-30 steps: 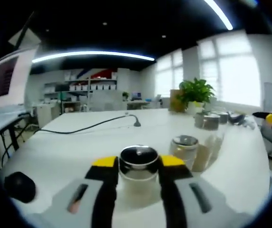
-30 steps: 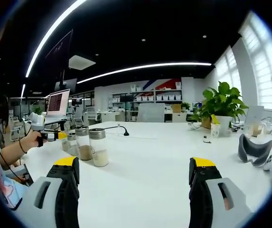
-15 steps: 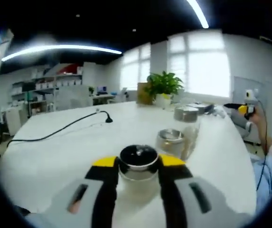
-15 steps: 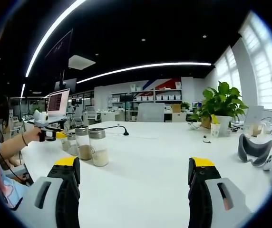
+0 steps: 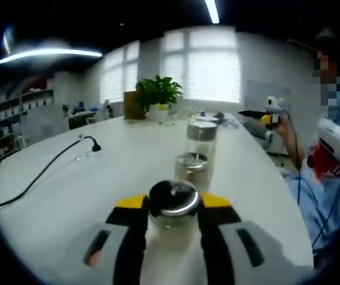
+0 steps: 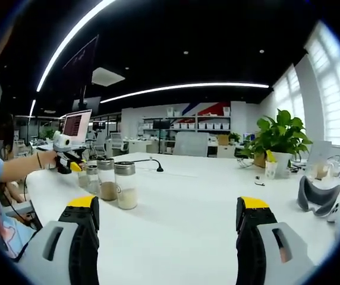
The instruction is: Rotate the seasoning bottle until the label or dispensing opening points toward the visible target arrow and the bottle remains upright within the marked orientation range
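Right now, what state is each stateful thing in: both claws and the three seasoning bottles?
left claw: shut on the nearest seasoning bottle
right claw: open, holding nothing, above the table
nearest seasoning bottle: upright, lid on, gripped
middle bottle: upright, lid on, free
far bottle: upright, lid on, free

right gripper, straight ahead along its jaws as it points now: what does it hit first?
Looks free. The right gripper is open over bare white table; the seasoning bottles stand off to its left, outside the jaw line. Far ahead are only a chair and shelves, though depth is unclear.
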`<state>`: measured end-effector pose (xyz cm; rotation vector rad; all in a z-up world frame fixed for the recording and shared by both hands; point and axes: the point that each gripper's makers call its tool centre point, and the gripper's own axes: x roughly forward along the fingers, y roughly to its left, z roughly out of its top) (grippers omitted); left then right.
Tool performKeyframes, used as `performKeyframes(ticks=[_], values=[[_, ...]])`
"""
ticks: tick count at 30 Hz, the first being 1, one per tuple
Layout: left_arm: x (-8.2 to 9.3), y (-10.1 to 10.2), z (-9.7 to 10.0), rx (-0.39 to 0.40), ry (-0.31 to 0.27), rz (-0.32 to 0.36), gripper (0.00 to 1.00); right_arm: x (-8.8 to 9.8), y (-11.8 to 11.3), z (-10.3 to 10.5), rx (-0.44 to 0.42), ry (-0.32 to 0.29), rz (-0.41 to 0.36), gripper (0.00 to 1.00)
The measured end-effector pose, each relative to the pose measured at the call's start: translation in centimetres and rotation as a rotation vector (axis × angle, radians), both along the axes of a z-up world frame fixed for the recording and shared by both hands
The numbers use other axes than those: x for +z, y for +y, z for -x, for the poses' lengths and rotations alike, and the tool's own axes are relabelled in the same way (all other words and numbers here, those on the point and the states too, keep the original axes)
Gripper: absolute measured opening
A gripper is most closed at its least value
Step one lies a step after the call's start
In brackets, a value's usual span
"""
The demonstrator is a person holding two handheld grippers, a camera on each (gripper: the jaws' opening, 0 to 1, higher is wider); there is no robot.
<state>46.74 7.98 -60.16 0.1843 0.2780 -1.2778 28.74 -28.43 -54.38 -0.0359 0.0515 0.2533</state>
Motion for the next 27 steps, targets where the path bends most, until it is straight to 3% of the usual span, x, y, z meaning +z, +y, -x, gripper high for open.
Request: performKeyframes(ticks=[14,18,20,23,27], values=[[0.1,-0.1,0.1,-0.019,0.007,0.072,0.35,-0.1,0.1,-0.1,0.000,0.008,-0.004,0.99],[0.1,-0.3,0.4,-0.024,-0.024,0.079,0.36,-0.3,0.1,-0.1,0.002,0.015,-0.005,0.99],[-0.1,-0.2,0.1,-0.005,-0.021,0.070,0.42,-0.3,0.1,-0.2,0.002,0.015,-0.006,0.99],[-1.6,0.3,0.2,0.003,-0.025,-0.008,0.54,-0.6,0.0,-0.2,-0.005,0.029,-0.011,0.99],[-1.4,1.2,-0.6,0.081,-0.044,0.010,0.62,-0.8,-0.1,-0.3,-0.011,0.042,-0.006,0.99]])
